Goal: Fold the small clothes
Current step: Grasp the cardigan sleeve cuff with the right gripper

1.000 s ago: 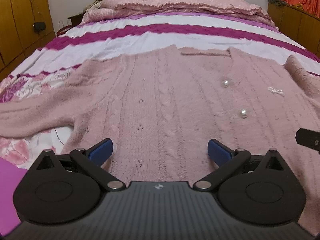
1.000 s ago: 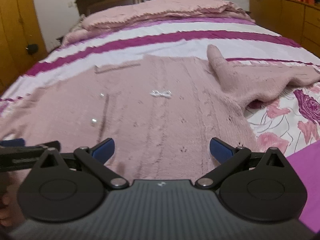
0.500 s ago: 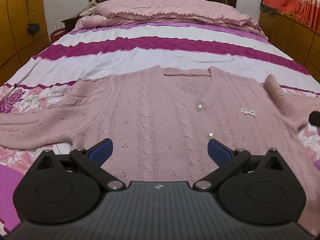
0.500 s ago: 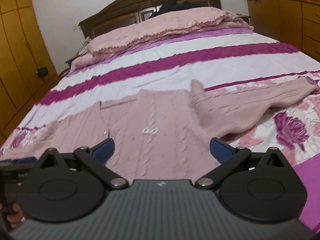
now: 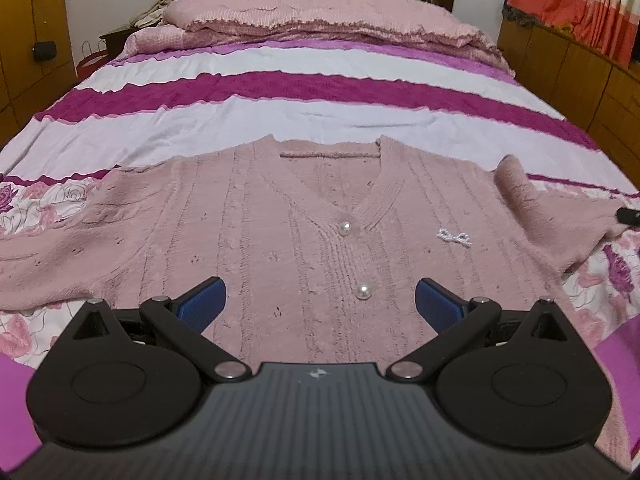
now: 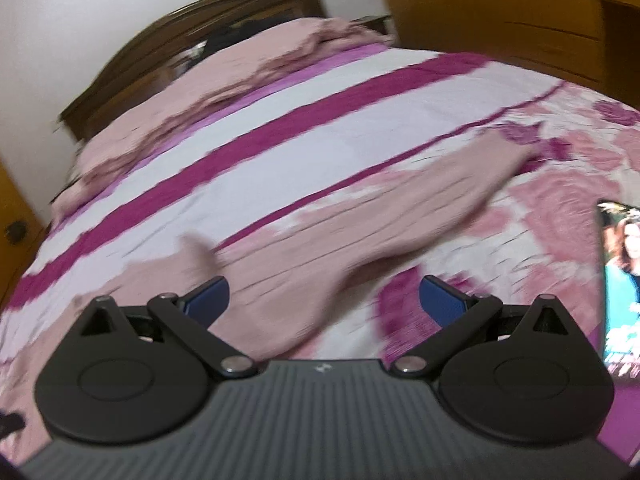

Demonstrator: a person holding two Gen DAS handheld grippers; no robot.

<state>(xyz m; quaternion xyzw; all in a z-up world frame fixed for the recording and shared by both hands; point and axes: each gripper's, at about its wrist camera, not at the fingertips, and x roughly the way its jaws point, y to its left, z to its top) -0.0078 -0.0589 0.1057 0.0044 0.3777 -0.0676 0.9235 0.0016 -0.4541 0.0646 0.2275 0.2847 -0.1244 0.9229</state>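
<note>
A pink knitted cardigan (image 5: 280, 232) with pearl buttons (image 5: 345, 227) lies flat, front up, on the bed, sleeves spread to both sides. My left gripper (image 5: 318, 300) is open and empty, above the cardigan's lower hem. My right gripper (image 6: 324, 300) is open and empty, over the cardigan's right sleeve (image 6: 360, 224), which stretches toward the bed's right side; this view is blurred by motion. A tip of the right gripper shows at the right edge of the left wrist view (image 5: 628, 215).
The bed (image 5: 320, 116) has a white and magenta striped cover with rose print at the sides. A folded pink quilt (image 5: 320, 20) lies by the wooden headboard. Wooden cabinets stand on both sides. A lit screen (image 6: 620, 292) sits at the right.
Both grippers have pulled back and risen from the cardigan. The right gripper has swung to the right, toward the right sleeve. Both stay open.
</note>
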